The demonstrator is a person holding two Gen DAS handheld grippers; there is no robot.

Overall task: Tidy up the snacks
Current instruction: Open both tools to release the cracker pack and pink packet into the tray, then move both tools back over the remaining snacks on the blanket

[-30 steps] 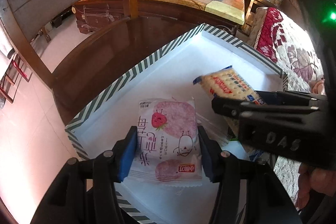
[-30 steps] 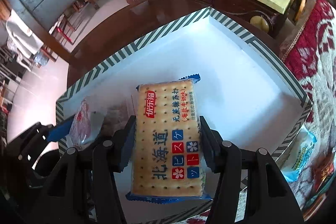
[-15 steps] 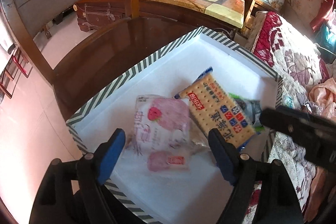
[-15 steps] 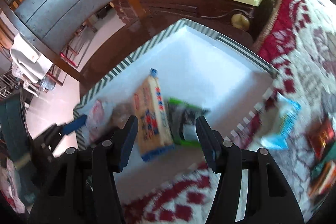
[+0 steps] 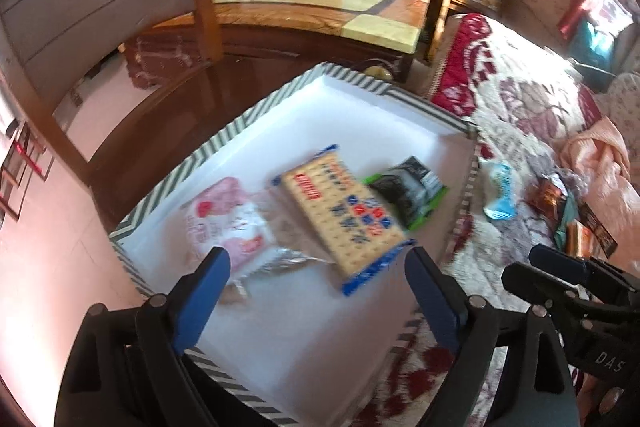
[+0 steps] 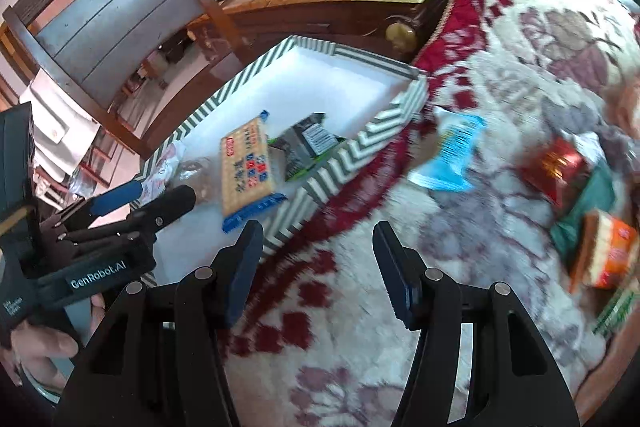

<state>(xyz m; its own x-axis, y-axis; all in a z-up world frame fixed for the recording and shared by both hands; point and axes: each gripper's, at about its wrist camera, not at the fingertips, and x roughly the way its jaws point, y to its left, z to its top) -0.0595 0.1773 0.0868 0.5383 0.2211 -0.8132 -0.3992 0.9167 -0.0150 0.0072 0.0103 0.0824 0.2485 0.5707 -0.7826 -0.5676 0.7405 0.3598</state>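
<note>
A white box with a green striped rim (image 5: 208, 151) (image 6: 352, 147) holds a pink strawberry snack pack (image 5: 224, 219), a yellow cracker pack (image 5: 344, 215) (image 6: 246, 167) and a dark green-edged pack (image 5: 408, 187) (image 6: 308, 143). My left gripper (image 5: 316, 291) is open and empty above the box's near end. My right gripper (image 6: 318, 259) is open and empty over the floral blanket, right of the box. A light blue pack (image 6: 448, 151) (image 5: 498, 191), a red pack (image 6: 556, 167) and an orange pack (image 6: 608, 255) lie on the blanket.
The box rests on a dark wooden stool (image 5: 160, 107) beside the blanket-covered bed (image 6: 520, 67). A wooden chair back (image 5: 80, 7) and a long wooden table (image 5: 320, 3) stand behind. The right gripper's body (image 5: 580, 303) shows at the left wrist view's lower right.
Both grippers opened and let go: the pink pack and the cracker pack now lie in the box. Both pulled back; the right one swung right over the blanket.
</note>
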